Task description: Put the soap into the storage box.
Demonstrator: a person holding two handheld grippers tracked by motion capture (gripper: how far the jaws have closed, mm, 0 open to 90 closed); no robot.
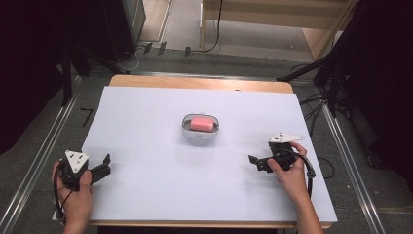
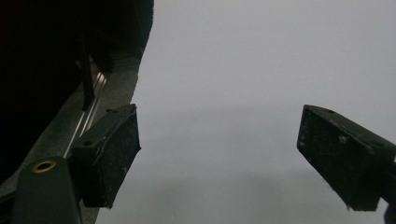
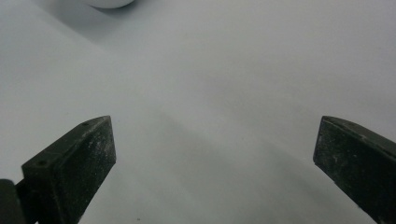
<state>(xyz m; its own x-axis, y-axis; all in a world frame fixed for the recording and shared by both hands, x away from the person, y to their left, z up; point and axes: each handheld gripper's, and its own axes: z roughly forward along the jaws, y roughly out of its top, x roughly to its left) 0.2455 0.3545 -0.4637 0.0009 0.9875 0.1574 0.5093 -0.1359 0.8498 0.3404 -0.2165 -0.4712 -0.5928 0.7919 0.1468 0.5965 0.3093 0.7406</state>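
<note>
Pink soap bar (image 1: pixel 202 123) sits in a white dish (image 1: pixel 199 135) at mid-tabletop (image 1: pixel 146 190), well apart from both hands. Left claw (image 1: pixel 106 165) and right claw (image 1: pixel 253 160) rest low near the front corners, jaws spread wide and empty. A clean pickup likely calls for the right claw to approach from above, straddle the bar's short sides, and close gently so the dish stays put.

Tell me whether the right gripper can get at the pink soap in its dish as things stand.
Probably yes. The right gripper has its jaws wide apart, pointing inward, and bare white table lies between it and the pink soap, which sits exposed in the open dish.
</note>
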